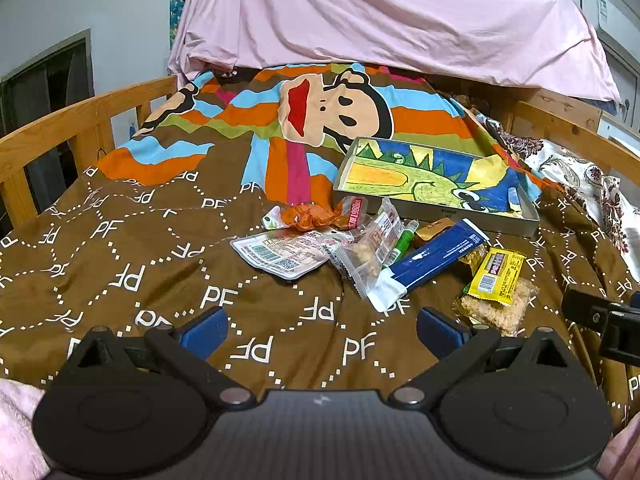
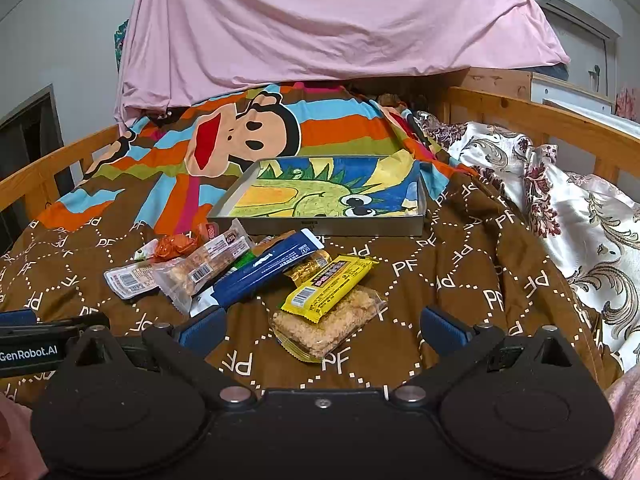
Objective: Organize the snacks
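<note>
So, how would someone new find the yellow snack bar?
Start at the metal tray on the bed. The snack pile lies just before it; at the pile's right end, the yellow bar rests on a clear cracker pack, the only bright yellow wrapper.

On the bedspread (image 2: 460,280) lie about 8 snack packets (image 2: 256,270) and 1 tray (image 2: 332,227).

Both claws are showing matte black bodies: two round housings joined by angled links with silver pivot screws, ending in blue padded fingers (image 1: 204,330). The left claw (image 2: 24,334), at the right-wrist view's left edge, is carrying white "GenRobot.AI" lettering. Pink fuzzy sleeves (image 1: 16,432) are filling the lower corners.
</note>
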A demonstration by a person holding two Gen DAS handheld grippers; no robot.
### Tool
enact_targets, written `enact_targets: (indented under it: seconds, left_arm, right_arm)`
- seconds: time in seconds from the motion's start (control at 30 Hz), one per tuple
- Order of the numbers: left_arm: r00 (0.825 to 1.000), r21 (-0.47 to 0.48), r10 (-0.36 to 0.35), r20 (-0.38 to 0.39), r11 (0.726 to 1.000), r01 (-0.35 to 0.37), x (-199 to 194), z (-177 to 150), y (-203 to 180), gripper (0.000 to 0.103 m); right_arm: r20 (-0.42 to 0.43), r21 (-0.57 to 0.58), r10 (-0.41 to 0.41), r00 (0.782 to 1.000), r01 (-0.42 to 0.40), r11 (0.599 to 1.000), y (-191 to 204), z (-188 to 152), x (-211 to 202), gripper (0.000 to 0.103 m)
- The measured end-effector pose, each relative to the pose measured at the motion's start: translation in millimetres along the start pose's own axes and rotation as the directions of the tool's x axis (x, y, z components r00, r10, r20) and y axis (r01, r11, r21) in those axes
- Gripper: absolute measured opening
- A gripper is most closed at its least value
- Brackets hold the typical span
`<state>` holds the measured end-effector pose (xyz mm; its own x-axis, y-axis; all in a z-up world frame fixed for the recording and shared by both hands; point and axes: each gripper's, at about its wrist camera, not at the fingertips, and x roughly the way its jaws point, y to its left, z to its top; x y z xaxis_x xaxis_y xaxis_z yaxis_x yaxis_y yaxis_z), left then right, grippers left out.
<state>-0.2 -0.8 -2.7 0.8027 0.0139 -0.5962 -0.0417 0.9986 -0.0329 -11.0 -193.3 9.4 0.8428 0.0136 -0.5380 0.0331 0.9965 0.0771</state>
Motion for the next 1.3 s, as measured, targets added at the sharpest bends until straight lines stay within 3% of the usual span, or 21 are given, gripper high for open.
enact_targets:
  seconds: [1.3]
  left_arm:
    - [1.000, 0.004, 0.005, -0.006, 1.000, -0.005, 1.4, -1.6, 0.3, 0.103]
  right_arm:
    - [-0.010, 0.008, 0.001, 1.000, 0.000, 1.000, 1.1, -7.0, 3.7, 0.102]
